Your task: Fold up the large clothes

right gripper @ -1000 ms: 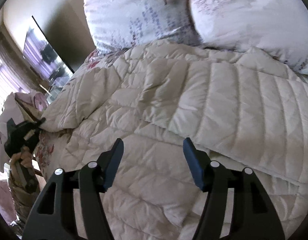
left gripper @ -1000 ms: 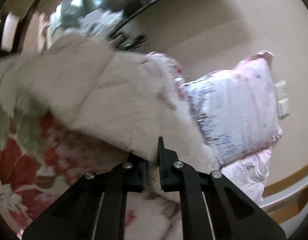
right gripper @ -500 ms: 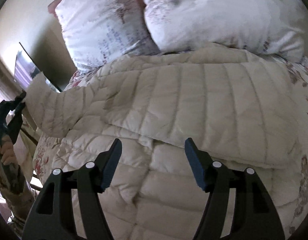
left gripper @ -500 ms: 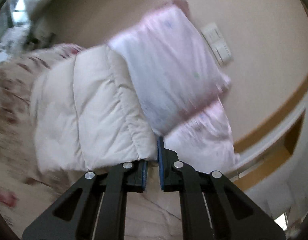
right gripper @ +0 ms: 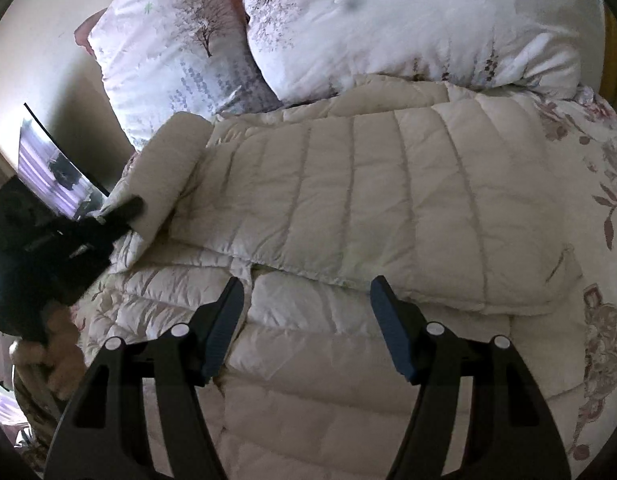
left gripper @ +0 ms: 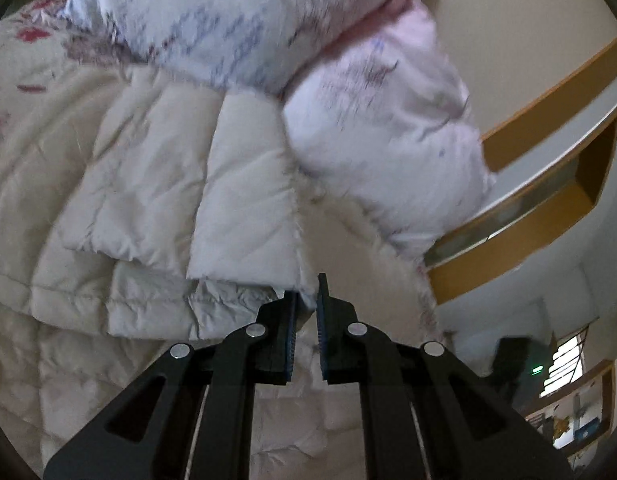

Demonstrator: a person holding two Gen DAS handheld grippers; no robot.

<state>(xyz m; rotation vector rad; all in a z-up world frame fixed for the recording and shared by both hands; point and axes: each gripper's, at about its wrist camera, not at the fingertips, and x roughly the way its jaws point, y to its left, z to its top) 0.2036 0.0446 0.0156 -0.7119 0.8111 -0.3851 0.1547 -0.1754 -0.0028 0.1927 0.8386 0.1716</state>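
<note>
A cream quilted down coat [right gripper: 348,208] lies spread on the bed, partly folded over itself. In the left wrist view my left gripper [left gripper: 306,300] is shut on the edge of the coat's sleeve [left gripper: 244,208], which it holds lifted above the coat's body. The right wrist view shows that same left gripper [right gripper: 124,210] at the left, gripping the rolled sleeve [right gripper: 168,172], with a hand below it. My right gripper [right gripper: 306,292] hovers open over the coat's lower half, with nothing between its fingers.
Two pale floral pillows [right gripper: 388,28] lean against the wall at the head of the bed. A floral bedsheet [right gripper: 600,208] shows at the right. A wooden headboard ledge [left gripper: 548,184] runs along the wall. A dark screen [right gripper: 56,168] stands at the left.
My left gripper has swung the sleeve a long way across, from the bed's side over the coat toward the pillows. The right gripper drifted a little and stayed open.
</note>
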